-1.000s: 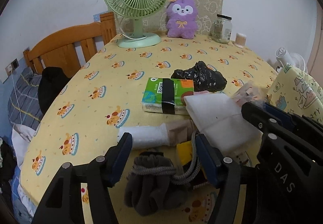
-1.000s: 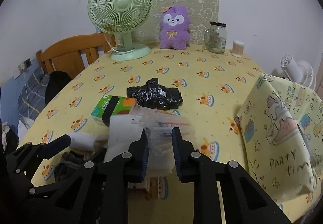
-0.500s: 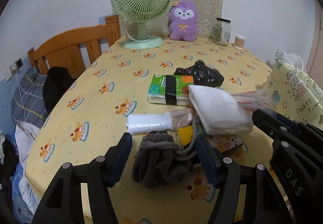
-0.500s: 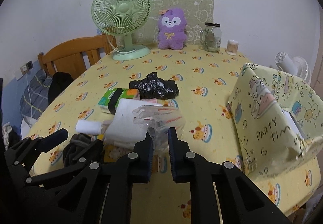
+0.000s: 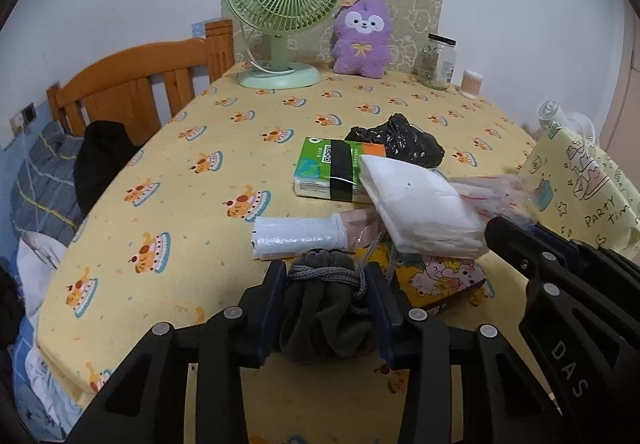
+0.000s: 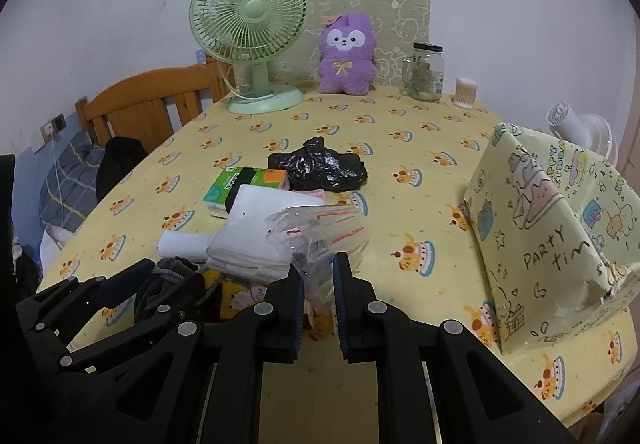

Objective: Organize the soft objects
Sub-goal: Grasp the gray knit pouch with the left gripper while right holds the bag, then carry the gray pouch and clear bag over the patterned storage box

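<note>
Grey pouch [image 5: 324, 308] clamped in left claw [image 5: 326, 284]; right claw [image 6: 316, 276] pinches clear bag [image 6: 316, 232].

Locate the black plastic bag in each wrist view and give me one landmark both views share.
Left wrist: black plastic bag sits right of centre, just behind the green tissue pack.
Right wrist: it lies at centre, mid-table, right of the tissue pack.
Shared landmark: the purple plush at the table's far edge.

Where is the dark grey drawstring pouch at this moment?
In the left wrist view the dark grey drawstring pouch sits between the left gripper fingers at the table's near edge, just in front of the white roll.
</note>
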Action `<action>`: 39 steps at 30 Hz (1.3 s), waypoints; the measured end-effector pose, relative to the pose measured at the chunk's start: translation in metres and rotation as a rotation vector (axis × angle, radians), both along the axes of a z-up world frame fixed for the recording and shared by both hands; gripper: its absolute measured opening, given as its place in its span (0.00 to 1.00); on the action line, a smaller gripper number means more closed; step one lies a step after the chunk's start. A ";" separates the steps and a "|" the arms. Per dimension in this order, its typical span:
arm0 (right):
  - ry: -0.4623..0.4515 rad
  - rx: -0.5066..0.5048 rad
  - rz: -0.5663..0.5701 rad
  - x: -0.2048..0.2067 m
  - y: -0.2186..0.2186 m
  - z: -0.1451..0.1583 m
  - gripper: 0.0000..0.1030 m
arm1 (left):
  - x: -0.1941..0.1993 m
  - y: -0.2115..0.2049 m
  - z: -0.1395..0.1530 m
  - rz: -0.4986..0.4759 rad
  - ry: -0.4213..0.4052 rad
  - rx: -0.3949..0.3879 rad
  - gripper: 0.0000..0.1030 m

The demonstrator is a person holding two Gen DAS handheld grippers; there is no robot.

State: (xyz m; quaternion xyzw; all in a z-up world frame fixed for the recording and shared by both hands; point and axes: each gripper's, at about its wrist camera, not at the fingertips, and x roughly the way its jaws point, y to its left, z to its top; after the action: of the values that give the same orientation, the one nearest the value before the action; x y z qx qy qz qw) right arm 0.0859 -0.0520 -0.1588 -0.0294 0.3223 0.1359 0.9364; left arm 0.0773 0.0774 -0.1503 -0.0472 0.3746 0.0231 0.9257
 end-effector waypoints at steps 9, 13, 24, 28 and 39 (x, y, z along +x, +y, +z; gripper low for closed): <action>0.003 -0.013 -0.019 0.005 0.001 0.008 0.15 | 0.007 -0.001 0.009 -0.020 0.000 -0.005 0.33; -0.009 -0.008 -0.018 0.004 0.000 0.016 0.15 | 0.008 -0.001 0.018 -0.019 -0.013 -0.014 0.33; -0.054 0.035 -0.044 0.001 -0.014 0.043 0.14 | 0.012 -0.013 0.048 -0.042 -0.065 0.010 0.33; -0.068 0.047 -0.052 0.001 -0.022 0.053 0.13 | 0.013 -0.019 0.059 -0.051 -0.088 0.013 0.33; -0.113 0.062 -0.059 0.003 -0.037 0.082 0.13 | 0.017 -0.034 0.088 -0.061 -0.136 0.036 0.33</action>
State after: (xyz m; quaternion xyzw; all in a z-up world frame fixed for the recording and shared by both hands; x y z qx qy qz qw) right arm 0.0885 -0.0891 -0.0771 0.0014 0.2652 0.1162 0.9572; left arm 0.0946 0.0432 -0.0624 -0.0205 0.3116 -0.0014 0.9500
